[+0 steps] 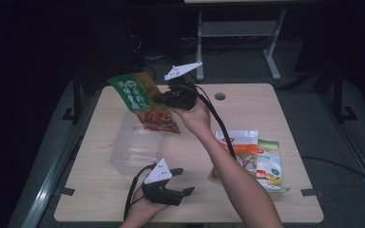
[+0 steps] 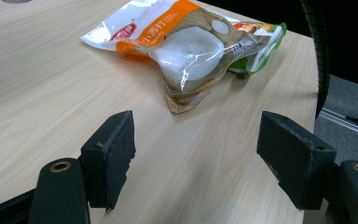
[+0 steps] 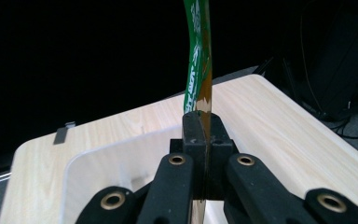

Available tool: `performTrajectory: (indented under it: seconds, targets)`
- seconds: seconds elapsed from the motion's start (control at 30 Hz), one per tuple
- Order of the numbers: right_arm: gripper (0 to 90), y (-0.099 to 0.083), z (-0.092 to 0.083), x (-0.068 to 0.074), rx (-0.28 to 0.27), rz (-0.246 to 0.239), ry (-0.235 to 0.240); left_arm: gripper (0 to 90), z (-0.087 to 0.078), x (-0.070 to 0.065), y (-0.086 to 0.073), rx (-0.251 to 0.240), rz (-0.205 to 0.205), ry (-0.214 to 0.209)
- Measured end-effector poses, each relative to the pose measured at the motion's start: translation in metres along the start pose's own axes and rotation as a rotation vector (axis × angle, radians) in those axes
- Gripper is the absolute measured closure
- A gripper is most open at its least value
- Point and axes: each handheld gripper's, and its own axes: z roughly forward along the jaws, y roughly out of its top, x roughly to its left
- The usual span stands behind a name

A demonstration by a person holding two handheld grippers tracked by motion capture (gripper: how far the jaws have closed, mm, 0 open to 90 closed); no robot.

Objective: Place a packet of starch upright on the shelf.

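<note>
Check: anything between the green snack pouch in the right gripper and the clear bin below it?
Nothing visible. The right gripper holds the green snack pouch in the air over the clear plastic bin, whose open top looks empty. The left gripper sits open, nearer the person, beside the bin.

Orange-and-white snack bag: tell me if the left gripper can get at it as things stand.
Probably yes: the left gripper is open, aimed at the orange-and-white snack bag, with bare table between them.
</note>
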Motion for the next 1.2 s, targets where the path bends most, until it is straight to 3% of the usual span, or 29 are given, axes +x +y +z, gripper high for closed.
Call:
performTrajectory:
  seconds: [0.2,0.57,0.9,1.2]
  targets:
    - [90.0,-0.003,0.021,-0.009,-0.015,0.039,-0.009,27.1,-0.001,0.001,0.000,0.012,0.012,0.004]
    - [90.0,-0.019,0.061,-0.020,-0.039,0.107,-0.012,27.1,-0.002,0.001,0.000,-0.004,-0.002,0.002]
    - [90.0,-0.034,0.080,-0.021,-0.087,0.139,-0.008,27.1,-0.003,0.002,0.000,-0.009,0.007,0.001]
    - [87.2,-0.051,0.081,-0.029,-0.074,0.164,-0.034,27.1,-0.002,0.002,0.000,-0.012,0.006,0.002]
